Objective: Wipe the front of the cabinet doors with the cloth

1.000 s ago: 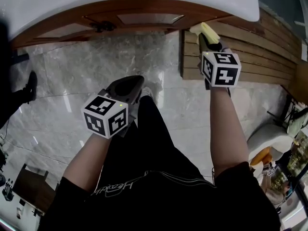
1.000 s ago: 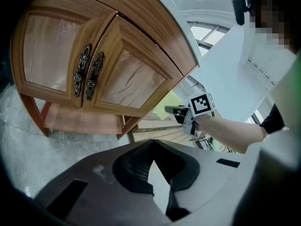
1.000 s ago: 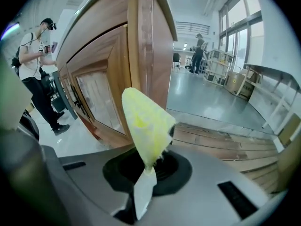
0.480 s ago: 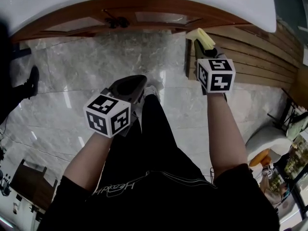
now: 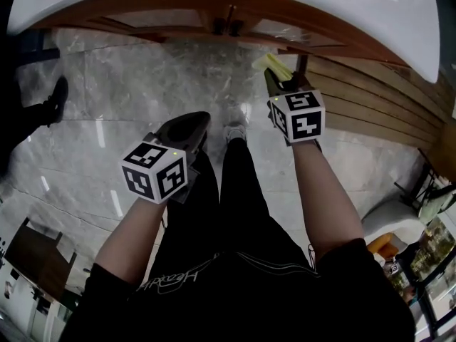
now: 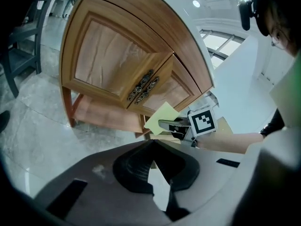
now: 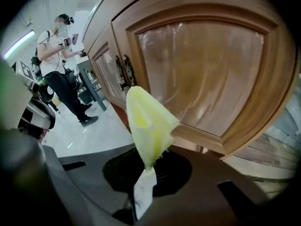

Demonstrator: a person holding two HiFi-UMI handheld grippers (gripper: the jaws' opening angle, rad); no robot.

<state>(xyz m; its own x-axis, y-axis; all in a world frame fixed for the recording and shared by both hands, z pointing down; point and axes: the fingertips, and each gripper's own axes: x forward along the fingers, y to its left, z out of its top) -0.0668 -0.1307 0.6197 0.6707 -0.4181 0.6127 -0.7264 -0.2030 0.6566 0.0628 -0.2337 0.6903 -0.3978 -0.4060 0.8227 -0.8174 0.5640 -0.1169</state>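
The wooden cabinet point(image 5: 142, 7) stands ahead under a white countertop point(image 5: 399, 20), with two dark metal handles point(image 5: 228, 27) where its doors meet. My right gripper point(image 5: 275, 81) is shut on a yellow cloth point(image 5: 271, 64) that sticks up from its jaws. In the right gripper view the cloth point(image 7: 146, 119) hangs just in front of the lower frame of the right-hand door point(image 7: 202, 65), close to it; contact is unclear. The handles point(image 7: 124, 72) lie to its left. My left gripper point(image 5: 189, 125) is shut on nothing, low and back from the cabinet point(image 6: 108, 60).
A slatted wooden wall point(image 5: 370, 98) adjoins the cabinet on the right. The floor is grey marble point(image 5: 128, 98). Another person point(image 7: 59, 74) stands further off, and a dark chair point(image 6: 23, 41) stands left of the cabinet. A shelf point(image 6: 103, 119) runs under the doors.
My right gripper with the cloth has moved left, from the slatted wall toward the cabinet's door handles. The left gripper has hardly moved.
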